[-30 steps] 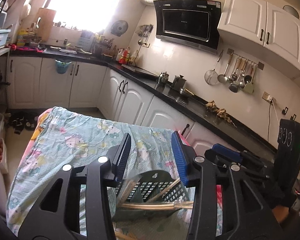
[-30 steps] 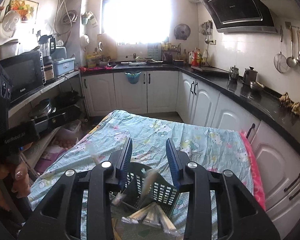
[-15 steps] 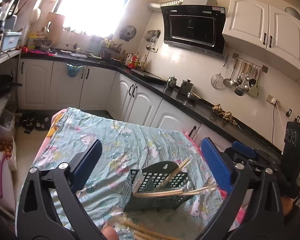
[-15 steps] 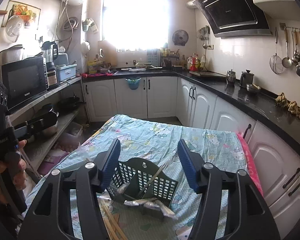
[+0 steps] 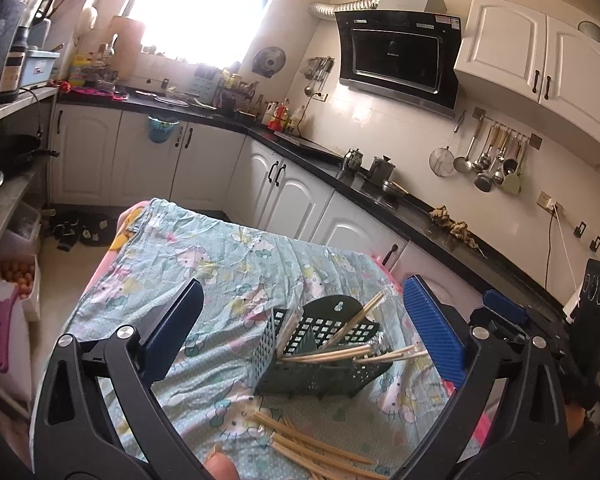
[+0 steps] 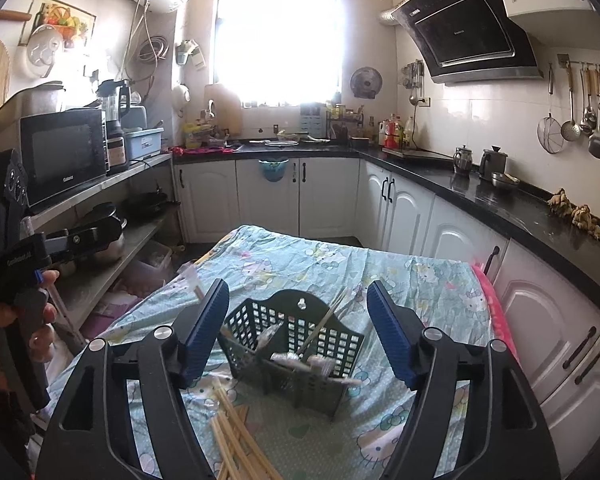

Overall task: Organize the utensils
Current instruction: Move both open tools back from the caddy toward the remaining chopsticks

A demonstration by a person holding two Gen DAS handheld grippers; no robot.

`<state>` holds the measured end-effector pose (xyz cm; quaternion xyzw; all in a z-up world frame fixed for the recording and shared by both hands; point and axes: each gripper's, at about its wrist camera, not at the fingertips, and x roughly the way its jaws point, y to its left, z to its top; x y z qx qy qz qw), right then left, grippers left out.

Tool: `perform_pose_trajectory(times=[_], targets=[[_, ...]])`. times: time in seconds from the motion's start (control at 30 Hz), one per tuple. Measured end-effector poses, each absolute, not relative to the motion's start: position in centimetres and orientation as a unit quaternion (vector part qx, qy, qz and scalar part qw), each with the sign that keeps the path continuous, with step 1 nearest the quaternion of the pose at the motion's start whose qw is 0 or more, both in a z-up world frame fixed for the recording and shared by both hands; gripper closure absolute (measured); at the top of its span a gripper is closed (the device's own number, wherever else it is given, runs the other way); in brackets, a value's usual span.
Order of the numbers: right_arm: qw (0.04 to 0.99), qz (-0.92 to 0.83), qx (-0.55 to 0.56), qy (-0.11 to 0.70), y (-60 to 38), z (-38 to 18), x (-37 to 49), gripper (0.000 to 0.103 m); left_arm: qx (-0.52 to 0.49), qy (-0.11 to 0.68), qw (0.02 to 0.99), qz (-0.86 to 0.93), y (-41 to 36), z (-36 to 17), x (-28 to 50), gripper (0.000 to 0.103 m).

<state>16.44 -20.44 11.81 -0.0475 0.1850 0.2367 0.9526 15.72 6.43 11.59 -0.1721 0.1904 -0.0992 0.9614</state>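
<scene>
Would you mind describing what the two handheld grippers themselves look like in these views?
Both the left gripper and right gripper have glossy black plastic frames with triangular cut-outs, silver pivot bolts, and flat blue ribbed finger pads. The handle bears small white lettering. No cables or sleeves show.

Both the left hand-held gripper (image 5: 300, 328) and right hand-held gripper (image 6: 298, 320) have spread wide and drawn back from the basket (image 5: 324, 352).
</scene>
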Motion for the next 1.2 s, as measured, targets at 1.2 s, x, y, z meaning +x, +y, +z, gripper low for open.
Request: perform_pose_trajectory(times=[1.2], targets=[[0.948, 0.256, -0.063, 0.178, -19.6, 10.0, 9.7, 0.024, -0.190, 0.195, 0.959, -0.075, 8.1, 9.2, 9.6, 0.011]])
